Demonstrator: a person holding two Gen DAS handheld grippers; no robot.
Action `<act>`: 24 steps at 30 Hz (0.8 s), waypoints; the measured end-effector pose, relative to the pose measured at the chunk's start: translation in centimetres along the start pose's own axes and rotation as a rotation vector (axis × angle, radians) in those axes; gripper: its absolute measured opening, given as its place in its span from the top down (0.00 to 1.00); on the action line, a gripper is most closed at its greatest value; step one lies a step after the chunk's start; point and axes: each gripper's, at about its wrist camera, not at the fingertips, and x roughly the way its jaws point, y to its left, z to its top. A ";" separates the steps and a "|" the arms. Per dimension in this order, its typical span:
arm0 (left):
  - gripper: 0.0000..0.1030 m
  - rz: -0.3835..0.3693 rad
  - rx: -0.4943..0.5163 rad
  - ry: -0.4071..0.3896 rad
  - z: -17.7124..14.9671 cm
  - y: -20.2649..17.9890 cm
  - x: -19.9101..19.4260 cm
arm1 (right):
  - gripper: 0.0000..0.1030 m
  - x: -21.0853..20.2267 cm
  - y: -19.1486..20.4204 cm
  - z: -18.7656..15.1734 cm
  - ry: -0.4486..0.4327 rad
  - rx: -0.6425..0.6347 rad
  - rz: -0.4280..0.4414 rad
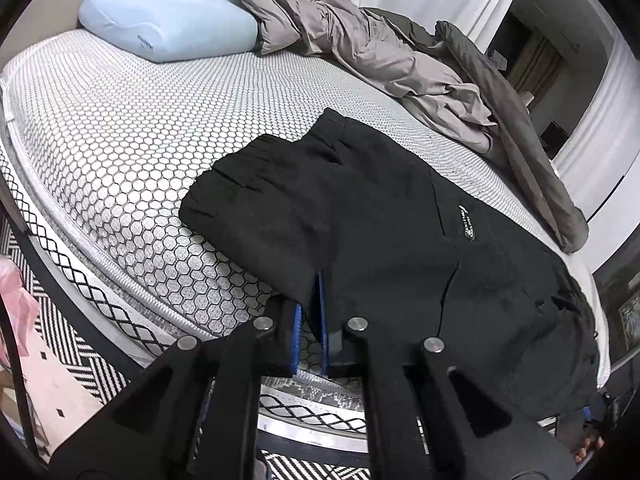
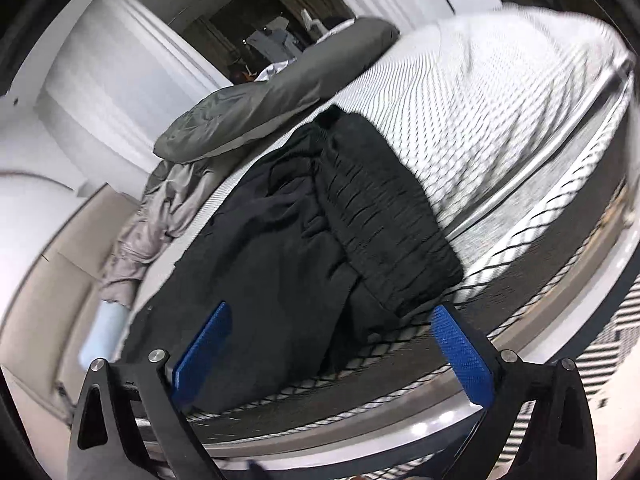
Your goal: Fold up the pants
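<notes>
Black pants (image 1: 380,232) lie on the mattress near its front edge, one part folded over the rest, a small white logo facing up. My left gripper (image 1: 311,312) is shut on the near edge of the pants, its blue pads (image 1: 322,320) pinching the cloth. In the right wrist view the pants (image 2: 304,240) show their gathered waistband (image 2: 384,216) at the right. My right gripper (image 2: 332,344) is open and empty, its blue pads (image 2: 460,356) standing wide apart just above the pants near the bed edge.
The mattress (image 1: 120,140) has a white honeycomb cover. A light blue pillow (image 1: 168,20) lies at its head, a rumpled taupe and grey duvet (image 1: 380,52) along the far side. A black-and-white patterned rug (image 1: 80,340) covers the floor below the bed edge.
</notes>
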 end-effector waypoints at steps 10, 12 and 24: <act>0.97 -0.020 -0.008 0.040 0.1 -0.3 0.6 | 0.73 0.6 -2.7 4.0 -0.066 0.131 -0.041; 0.92 -0.046 -0.035 0.048 -0.4 0.1 0.3 | 0.60 0.8 -3.1 3.2 -0.050 0.153 -0.020; 0.80 -0.203 -0.181 -0.003 1.5 0.4 3.0 | 0.62 2.0 -2.0 2.5 0.002 0.173 0.086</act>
